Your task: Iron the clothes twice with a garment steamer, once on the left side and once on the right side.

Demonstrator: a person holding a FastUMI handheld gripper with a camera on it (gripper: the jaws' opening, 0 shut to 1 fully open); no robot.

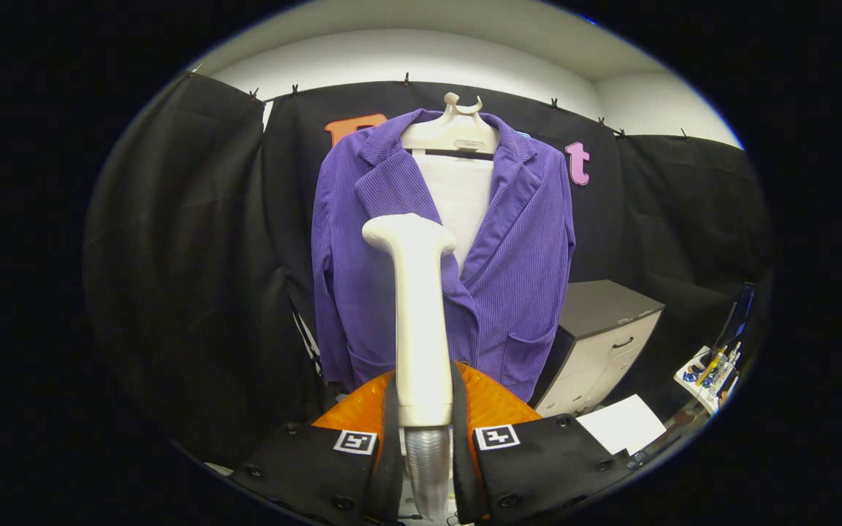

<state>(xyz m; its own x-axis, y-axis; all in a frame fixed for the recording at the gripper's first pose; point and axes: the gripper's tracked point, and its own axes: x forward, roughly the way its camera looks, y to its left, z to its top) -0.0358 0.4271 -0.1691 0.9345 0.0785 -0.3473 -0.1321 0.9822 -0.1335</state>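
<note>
**Steamer held upright before the purple jacket**

The gripper [425, 431] has its two fingers closed narrowly on the lower handle of the garment steamer [417, 321], one finger pressing on each side of it. The steamer is a smooth, pale, cream-white wand: a long straight handle that widens at the top into a flat, rounded head. Below the grip, a ribbed, translucent grey hose [427, 467] leaves the base of the handle and runs down between the fingers.

The steamer's long axis runs straight up from the fingers, roughly vertical, with the head at the far upper end. The head faces away, toward the jacket, and leans slightly to the left.

The jacket [516, 256] is purple, finely ribbed, with lapels and patch pockets, hanging open on a pale hanger [452, 131] over a white panel [461, 193]. The steamer stands in front of the jacket's middle, its head level with the chest, overlapping the lapel edge; whether it touches the cloth cannot be told.

Right of the jacket's hem stands a grey cabinet [604, 336] with a drawer handle.
</note>
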